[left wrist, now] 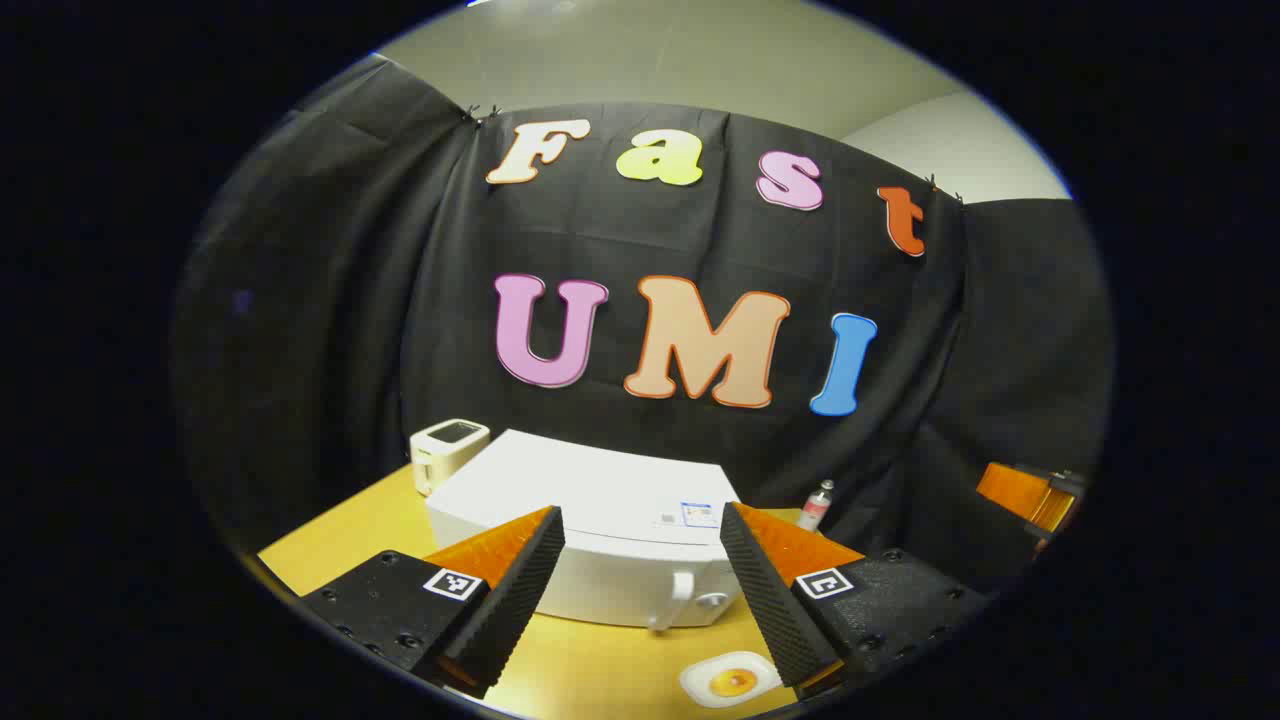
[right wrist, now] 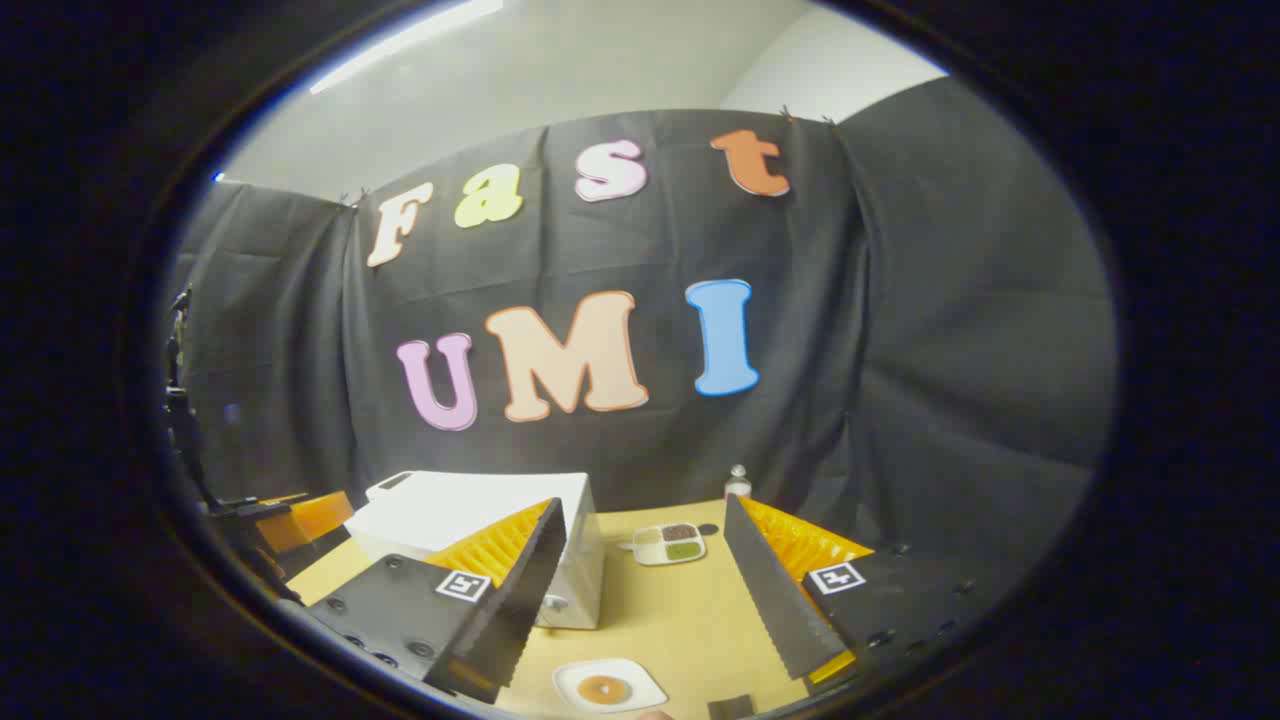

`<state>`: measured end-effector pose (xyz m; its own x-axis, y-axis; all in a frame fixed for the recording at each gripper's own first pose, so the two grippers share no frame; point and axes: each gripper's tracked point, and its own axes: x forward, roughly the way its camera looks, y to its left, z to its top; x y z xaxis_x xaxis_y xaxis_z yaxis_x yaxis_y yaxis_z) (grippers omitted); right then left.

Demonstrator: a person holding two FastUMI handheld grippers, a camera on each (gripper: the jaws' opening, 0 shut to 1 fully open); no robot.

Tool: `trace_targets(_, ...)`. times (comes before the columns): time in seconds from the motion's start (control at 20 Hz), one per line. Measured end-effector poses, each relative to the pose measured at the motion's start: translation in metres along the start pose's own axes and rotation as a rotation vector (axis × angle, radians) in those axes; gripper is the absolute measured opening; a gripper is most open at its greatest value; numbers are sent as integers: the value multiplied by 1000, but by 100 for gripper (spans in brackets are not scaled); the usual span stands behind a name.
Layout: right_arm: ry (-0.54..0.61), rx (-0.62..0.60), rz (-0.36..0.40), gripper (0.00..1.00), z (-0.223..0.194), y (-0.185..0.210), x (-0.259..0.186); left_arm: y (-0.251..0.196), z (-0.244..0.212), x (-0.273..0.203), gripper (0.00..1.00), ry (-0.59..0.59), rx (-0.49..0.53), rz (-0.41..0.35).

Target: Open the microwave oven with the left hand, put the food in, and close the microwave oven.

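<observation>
On the table (left wrist: 340, 530) the microwave (left wrist: 590, 520) stood closed, handle (left wrist: 680, 598) forward; the left gripper (left wrist: 640, 590), spread and empty, should hook it squarely. The right gripper (right wrist: 640, 590) was spread too.

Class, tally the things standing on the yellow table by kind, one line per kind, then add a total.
Microwave oven: 1
Small white appliance: 1
Bottle: 1
Plate of food: 1
Compartment tray: 1
Small dark item, unclear, at the near edge: 1
Total: 6
</observation>
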<state>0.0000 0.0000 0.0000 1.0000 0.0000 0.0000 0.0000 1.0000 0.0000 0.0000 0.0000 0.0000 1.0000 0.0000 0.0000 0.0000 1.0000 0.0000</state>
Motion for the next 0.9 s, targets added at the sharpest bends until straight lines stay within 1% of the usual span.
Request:
trace_targets(0.1,-1,2,15,92,2,30,-4,25,10,-7,98,-21,37,15)
trace_targets(0.15,-4,-1,12,92,3,41,-5,33,14,-11,96,-28,43,11)
trace_targets(0.2,-6,-8,1,92,2,47,-7,38,15,-16,98,-29,43,2)
trace_targets(0.3,-7,-22,-20,92,0,59,-11,46,15,-21,98,-30,33,-24)
trace_targets(0.4,-10,-12,-30,92,-1,72,-17,53,13,-23,98,-20,28,-47)
trace_targets(0.65,-11,-18,-77,92,-5,82,-27,69,11,-19,96,-13,30,-73)
trace_targets(0.8,-8,-29,-106,92,-10,82,-33,68,9,-16,98,-13,43,-102)
trace_targets(0.9,0,-27,-109,92,-12,82,-34,66,6,-14,97,-6,50,-111)
